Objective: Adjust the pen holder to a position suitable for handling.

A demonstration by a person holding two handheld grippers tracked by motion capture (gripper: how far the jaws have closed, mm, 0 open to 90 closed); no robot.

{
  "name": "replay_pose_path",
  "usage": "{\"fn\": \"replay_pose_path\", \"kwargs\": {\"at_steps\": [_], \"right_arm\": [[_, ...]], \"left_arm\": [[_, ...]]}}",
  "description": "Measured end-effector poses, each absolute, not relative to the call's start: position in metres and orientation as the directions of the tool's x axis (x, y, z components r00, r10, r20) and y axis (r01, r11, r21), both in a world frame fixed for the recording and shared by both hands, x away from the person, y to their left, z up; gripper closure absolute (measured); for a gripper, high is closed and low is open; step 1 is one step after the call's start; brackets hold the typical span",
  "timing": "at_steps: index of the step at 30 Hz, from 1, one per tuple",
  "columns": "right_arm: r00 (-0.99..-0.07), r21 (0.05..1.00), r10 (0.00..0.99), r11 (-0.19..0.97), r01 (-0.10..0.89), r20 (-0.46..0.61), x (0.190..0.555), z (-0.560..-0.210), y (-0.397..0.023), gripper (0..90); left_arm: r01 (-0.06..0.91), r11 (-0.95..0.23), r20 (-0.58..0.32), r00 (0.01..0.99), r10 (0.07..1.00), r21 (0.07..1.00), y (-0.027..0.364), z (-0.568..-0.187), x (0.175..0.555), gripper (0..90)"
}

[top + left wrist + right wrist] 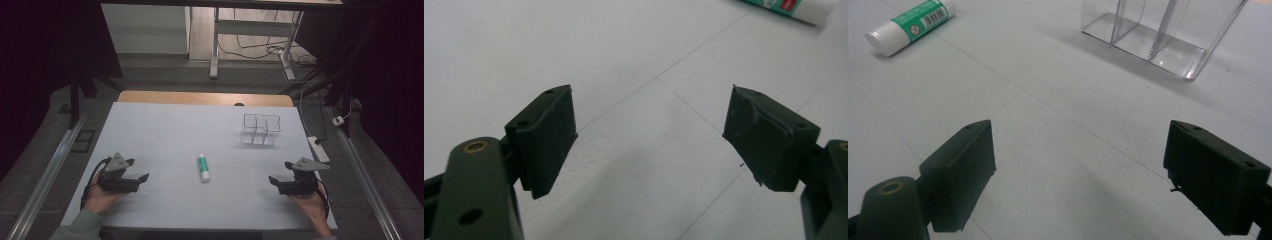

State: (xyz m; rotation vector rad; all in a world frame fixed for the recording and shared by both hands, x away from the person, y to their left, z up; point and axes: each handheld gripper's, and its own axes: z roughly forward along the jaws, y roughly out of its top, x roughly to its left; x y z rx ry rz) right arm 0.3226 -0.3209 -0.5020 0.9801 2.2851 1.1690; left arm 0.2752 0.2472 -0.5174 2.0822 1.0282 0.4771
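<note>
A white and green glue stick (pixel 203 167) lies on its side in the middle of the white table top (pixel 165 130); it also appears as the glue stick (pixel 910 26) at the top left of the right gripper view and at the top right edge of the left gripper view (pixel 791 7). A clear plastic organiser (pixel 260 130) with dividers stands at the back right, empty, and is close ahead in the right gripper view (pixel 1158 30). My left gripper (pixel 137 170) rests at the front left, open and empty (pixel 649 135). My right gripper (pixel 281 172) rests at the front right, open and empty (pixel 1080 170).
A bare wooden strip (pixel 205 97) runs along the table's far edge. A power strip (pixel 318 148) and cables lie on the floor off the right edge. Metal rails (pixel 45 180) flank both sides of the table, and a desk frame (pixel 250 30) stands beyond.
</note>
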Motion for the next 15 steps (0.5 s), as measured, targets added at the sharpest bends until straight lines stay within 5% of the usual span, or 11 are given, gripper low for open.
{"fn": "replay_pose_path", "kwargs": {"at_steps": [15], "right_arm": [[-0.684, 0.812, 0.729, 0.416, 0.409, -0.029, 0.3243, -0.5008, -0.3179, 15.1]], "left_arm": [[0.502, -0.408, 0.017, 0.616, 0.788, 0.762, 0.2448, -0.5164, 0.2735, 20.4]]}}
